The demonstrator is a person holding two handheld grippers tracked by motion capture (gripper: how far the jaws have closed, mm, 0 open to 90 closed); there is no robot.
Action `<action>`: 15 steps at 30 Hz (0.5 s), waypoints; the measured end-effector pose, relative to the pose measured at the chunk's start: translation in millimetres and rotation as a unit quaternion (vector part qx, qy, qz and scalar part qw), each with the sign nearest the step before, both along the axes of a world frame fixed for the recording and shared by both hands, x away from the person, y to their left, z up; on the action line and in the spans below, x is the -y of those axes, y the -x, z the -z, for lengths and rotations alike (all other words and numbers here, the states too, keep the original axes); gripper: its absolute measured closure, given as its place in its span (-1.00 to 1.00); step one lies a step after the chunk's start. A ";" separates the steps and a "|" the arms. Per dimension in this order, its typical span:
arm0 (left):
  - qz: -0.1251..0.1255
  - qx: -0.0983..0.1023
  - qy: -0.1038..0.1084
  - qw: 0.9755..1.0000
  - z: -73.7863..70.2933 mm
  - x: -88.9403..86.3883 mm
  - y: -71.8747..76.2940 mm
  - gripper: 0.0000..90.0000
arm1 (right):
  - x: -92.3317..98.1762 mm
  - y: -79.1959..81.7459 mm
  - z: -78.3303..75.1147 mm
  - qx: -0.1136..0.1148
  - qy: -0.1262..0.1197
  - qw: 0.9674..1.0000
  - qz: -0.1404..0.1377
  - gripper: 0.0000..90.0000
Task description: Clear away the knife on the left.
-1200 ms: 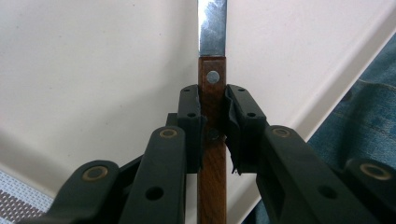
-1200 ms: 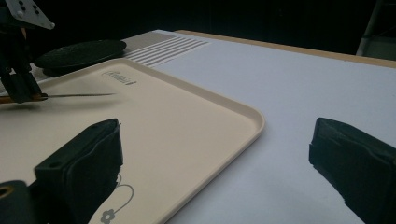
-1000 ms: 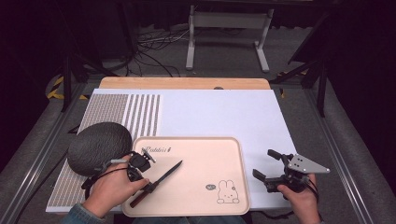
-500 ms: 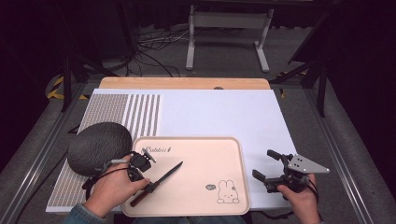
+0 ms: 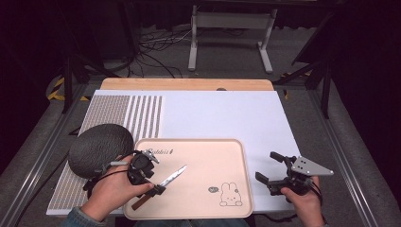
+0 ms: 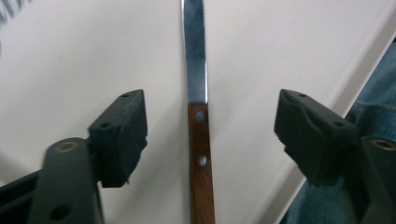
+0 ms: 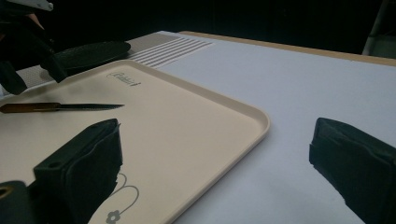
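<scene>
Knife (image 5: 163,184) with a wooden handle lies flat on the beige tray (image 5: 198,208), at its near left part, blade pointing toward the tray's middle. From my remote seat I see the left gripper (image 5: 146,182) poised over the handle, jaws spread wide; in the left gripper view the handle (image 6: 201,158) runs up between the two black jaws with clear tray on either side, neither pad touching it. The right gripper (image 5: 274,172) hangs over the white table mat (image 5: 227,113) just beside the tray's right edge, its jaws likewise released and grasping nothing. In the right gripper view one jaw stands over the tray near the printed rabbit (image 5: 229,195), the other over the mat. A dark round textured object (image 5: 99,149) sits on the mat touching the tray's far left corner.
</scene>
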State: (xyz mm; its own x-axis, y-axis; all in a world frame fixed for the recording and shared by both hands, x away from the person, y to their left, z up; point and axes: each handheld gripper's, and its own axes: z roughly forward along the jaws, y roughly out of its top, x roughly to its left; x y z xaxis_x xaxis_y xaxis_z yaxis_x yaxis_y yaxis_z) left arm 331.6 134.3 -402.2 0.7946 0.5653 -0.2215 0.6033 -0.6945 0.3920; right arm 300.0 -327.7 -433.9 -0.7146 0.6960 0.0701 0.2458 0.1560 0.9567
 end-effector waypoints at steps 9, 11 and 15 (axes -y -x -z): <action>0.116 0.087 0.077 0.987 -0.4 9.9 -8.8 -0.16 | 0.5 0.0 -0.2 0.002 -0.001 1.000 -0.001 -0.92; 0.128 0.118 0.075 0.982 0.3 9.9 -13.7 -0.07 | 0.6 0.0 -0.2 0.003 -0.001 1.000 -0.002 -0.92; 0.147 0.112 0.087 0.979 3.1 10.0 -18.8 0.42 | 0.9 0.2 -0.1 0.000 0.000 1.000 -0.002 -0.92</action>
